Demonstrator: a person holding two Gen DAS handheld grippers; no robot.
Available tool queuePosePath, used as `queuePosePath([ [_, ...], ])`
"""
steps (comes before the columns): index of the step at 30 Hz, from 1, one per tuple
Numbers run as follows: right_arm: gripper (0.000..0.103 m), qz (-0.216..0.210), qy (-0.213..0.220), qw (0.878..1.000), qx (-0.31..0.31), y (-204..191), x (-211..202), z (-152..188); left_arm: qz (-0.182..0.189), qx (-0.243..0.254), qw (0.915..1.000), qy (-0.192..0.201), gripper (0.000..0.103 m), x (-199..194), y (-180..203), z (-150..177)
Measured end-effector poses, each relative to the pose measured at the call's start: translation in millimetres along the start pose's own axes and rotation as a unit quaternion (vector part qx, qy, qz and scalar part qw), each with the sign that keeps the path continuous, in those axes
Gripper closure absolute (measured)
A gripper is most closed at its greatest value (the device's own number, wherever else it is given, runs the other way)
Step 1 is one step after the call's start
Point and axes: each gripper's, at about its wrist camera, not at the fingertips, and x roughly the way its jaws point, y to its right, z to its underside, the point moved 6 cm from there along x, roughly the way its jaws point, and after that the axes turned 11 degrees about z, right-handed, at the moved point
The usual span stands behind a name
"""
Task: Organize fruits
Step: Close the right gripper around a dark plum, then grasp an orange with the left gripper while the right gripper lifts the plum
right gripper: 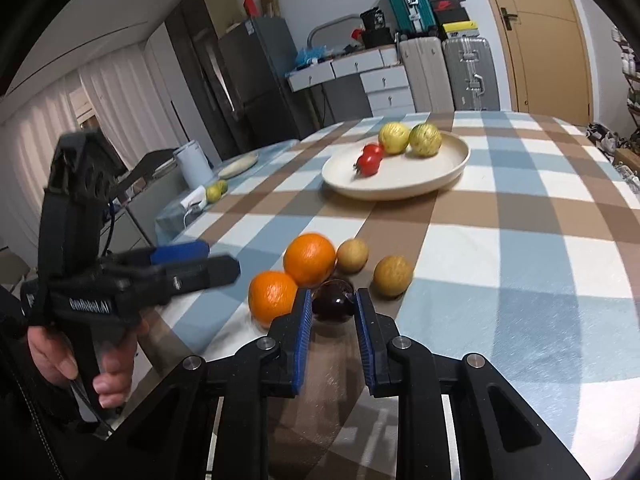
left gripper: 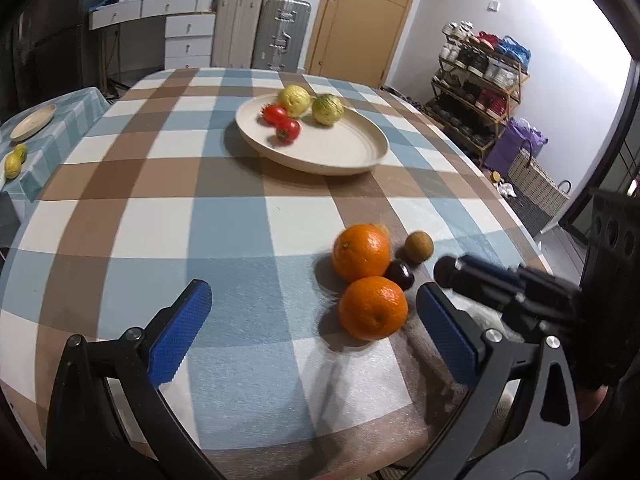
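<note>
The right gripper, with blue ribbed pads, is closed on a small dark purple round fruit; the pads cover both flanks of the fruit, and its underside is hidden. In the left wrist view only the black tip of this gripper shows, and the dark fruit is half masked by the oranges. The left gripper stands wide open above the checked blue, brown and white cloth surface, holding nothing; a hand grips its handle.

Just beside the dark fruit lie two round oranges, the nearer orange touching the farther orange. Beyond them rest two small tan round fruits; the left wrist view shows only one.

Farther back, a cream round plate carries two red tomatoes, motion-blurred, and two yellow-green round fruits. The room edges are cut off by the lens.
</note>
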Motion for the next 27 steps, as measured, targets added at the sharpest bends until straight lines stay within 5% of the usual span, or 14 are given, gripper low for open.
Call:
queuePosePath([
  [12, 0.081, 0.011, 0.035, 0.999, 0.026, 20, -19, -8, 0.034, 0.015, 0.9986, -0.039, 0.004, 24, 16, 10],
  [15, 0.081, 0.01, 0.038, 0.999, 0.028, 22, -21, -8, 0.046, 0.014, 0.9979, -0.043, 0.015, 28, 18, 9],
  [21, 0.081, 0.006, 0.04, 0.999, 0.027, 21, -22, -6, 0.08, 0.003, 0.9946, -0.067, 0.062, 38, 21, 12],
  [27, 0.081, 0.005, 0.042, 0.999, 0.029, 22, -24, -5, 0.091, -0.005, 0.9939, -0.062, 0.064, 35, 19, 16],
])
